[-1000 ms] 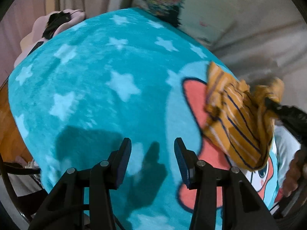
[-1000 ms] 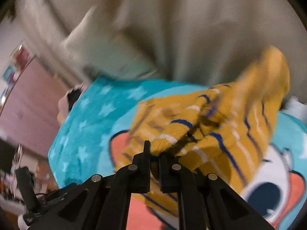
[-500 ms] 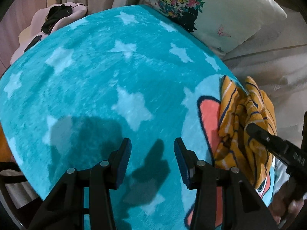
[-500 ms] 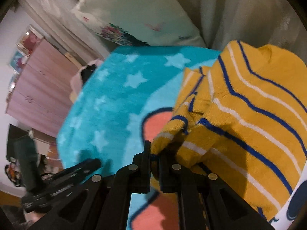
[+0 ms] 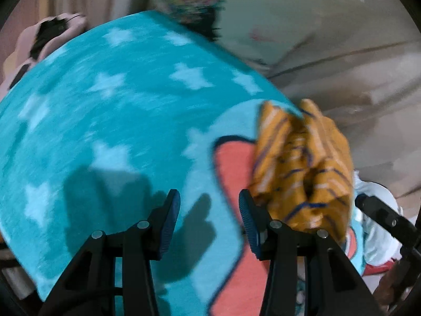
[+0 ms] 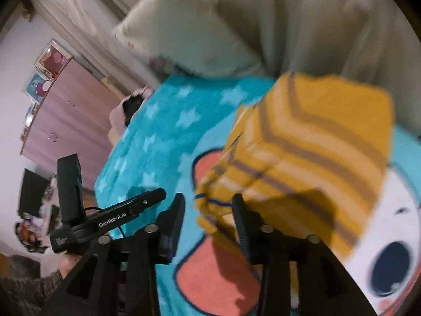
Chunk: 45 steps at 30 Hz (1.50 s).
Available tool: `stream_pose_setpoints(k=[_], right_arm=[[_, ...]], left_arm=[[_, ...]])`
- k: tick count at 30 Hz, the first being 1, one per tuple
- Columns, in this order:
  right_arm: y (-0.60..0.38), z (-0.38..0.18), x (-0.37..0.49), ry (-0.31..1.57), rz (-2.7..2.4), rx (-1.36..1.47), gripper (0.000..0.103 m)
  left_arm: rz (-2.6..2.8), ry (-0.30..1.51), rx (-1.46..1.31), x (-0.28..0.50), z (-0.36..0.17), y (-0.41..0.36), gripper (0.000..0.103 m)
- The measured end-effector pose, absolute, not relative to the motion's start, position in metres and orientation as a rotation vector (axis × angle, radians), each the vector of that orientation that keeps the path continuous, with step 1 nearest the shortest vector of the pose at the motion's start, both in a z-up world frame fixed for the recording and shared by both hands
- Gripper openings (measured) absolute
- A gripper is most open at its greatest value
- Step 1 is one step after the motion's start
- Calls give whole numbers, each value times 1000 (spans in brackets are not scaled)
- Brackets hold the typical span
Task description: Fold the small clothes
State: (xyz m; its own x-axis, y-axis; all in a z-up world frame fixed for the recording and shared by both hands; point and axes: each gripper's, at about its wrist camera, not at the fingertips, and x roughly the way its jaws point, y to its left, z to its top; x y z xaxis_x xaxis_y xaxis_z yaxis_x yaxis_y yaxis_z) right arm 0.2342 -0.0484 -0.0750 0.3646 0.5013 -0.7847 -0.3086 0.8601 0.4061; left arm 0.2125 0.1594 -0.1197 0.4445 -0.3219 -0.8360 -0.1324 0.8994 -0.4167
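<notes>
change: right gripper [image 6: 208, 208] jaws, clamped on the garment half a second ago, now parted; yellow striped garment [image 6: 310, 142] released
left gripper [image 5: 209, 206]: jaws apart, empty, over teal blanket [image 5: 110, 121]
garment place: bunched on blanket's right edge, by the cartoon print
risk: loose folded bundle may slump open or slide off the edge, nothing holding it

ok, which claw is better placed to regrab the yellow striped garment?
Probably right. The right claw is open with the striped garment bunched just past its tips. The left claw, also open, faces bare blanket, the garment off to its side.
</notes>
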Motion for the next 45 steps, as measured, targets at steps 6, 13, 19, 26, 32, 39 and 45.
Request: stream_pose_setpoints(k=[6, 13, 19, 26, 32, 39, 45], right_arm=[[-91, -85, 261, 1067, 276, 233, 47], [-133, -111, 258, 1091, 141, 376, 47], [-161, -121, 245, 1088, 115, 466, 53], [-189, -135, 247, 1076, 85, 597, 67], [-202, -166, 262, 1116, 219, 758, 72], [-202, -199, 282, 1104, 334, 903, 91], [-191, -182, 279, 1138, 286, 854, 56]], left_arm=[[-297, 1087, -324, 256, -114, 95, 61], [-389, 1234, -297, 266, -131, 67, 5], [-321, 1318, -333, 263, -149, 95, 5], [-391, 1198, -298, 251, -121, 105, 16], [-459, 1161, -562, 280, -126, 134, 63], [-710, 1218, -411, 309, -142, 71, 74], [-709, 1250, -304, 287, -135, 25, 41]])
